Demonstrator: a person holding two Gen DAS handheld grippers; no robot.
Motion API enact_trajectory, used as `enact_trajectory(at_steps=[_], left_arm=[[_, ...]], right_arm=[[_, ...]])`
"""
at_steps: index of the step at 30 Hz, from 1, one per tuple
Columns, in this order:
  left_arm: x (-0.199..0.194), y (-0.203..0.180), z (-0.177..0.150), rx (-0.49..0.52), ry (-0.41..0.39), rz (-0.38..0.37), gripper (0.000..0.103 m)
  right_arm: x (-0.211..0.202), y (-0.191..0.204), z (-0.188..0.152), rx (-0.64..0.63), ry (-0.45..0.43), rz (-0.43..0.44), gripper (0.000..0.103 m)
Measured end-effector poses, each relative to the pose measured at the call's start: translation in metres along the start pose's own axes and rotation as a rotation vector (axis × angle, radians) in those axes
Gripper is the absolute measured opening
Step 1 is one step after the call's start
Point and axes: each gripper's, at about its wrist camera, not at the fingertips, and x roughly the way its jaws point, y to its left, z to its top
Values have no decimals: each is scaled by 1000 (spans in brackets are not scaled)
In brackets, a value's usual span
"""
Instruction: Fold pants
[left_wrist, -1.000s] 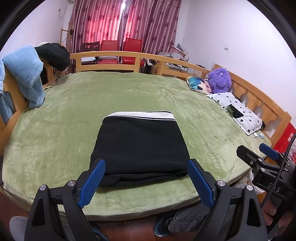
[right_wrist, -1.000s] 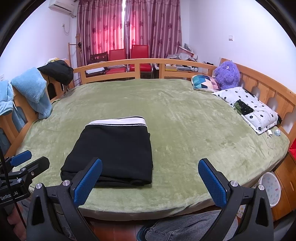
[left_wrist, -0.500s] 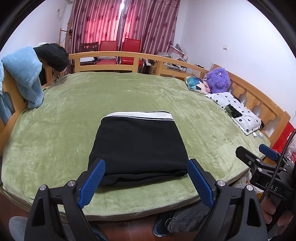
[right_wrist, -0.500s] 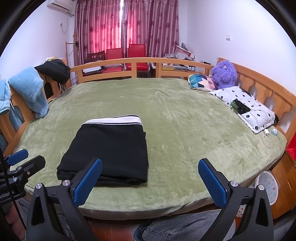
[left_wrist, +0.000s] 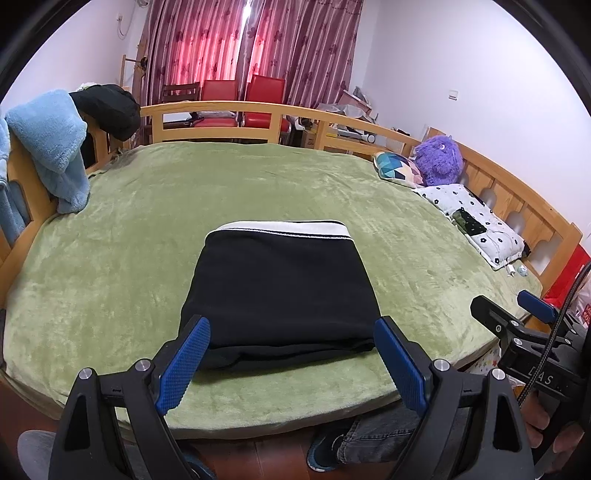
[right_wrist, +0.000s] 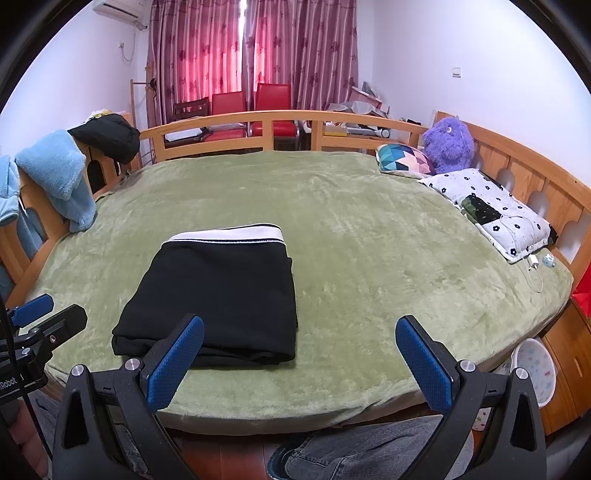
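Black pants (left_wrist: 277, 288) folded into a neat flat block, lying on the green blanket (left_wrist: 110, 266) of the bed, close to the near edge. White waistband (left_wrist: 282, 227) at the far end of the pants, thick folded edge at the near end. Stacked flat like this so the layers sit tidy and stay put; looks like the folding is done or nearly done.

Just in front of the pants, the left hand-held gripper (left_wrist: 291, 360), wide apart and holding nothing, blue pads (left_wrist: 183, 365) off the cloth. To the right of the pants, the right hand-held gripper (right_wrist: 299, 363), also wide apart and holding nothing. Both pulled back over the near edge of the bed, likely to leave the pile alone.

Far right of the pants, a flowery pillow (right_wrist: 495, 210), a purple plush toy (right_wrist: 448, 146) and a colourful cushion (right_wrist: 404, 158). Far left of the pants, a blue towel (left_wrist: 51, 147) over the wooden rail (left_wrist: 236, 109).
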Motion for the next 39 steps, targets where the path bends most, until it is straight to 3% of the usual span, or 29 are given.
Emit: enact_trajectory(at_steps=[39], left_arm=[[1, 1, -6, -13, 1, 17, 90]], right_arm=[[6, 10, -3, -7, 3, 8, 102]])
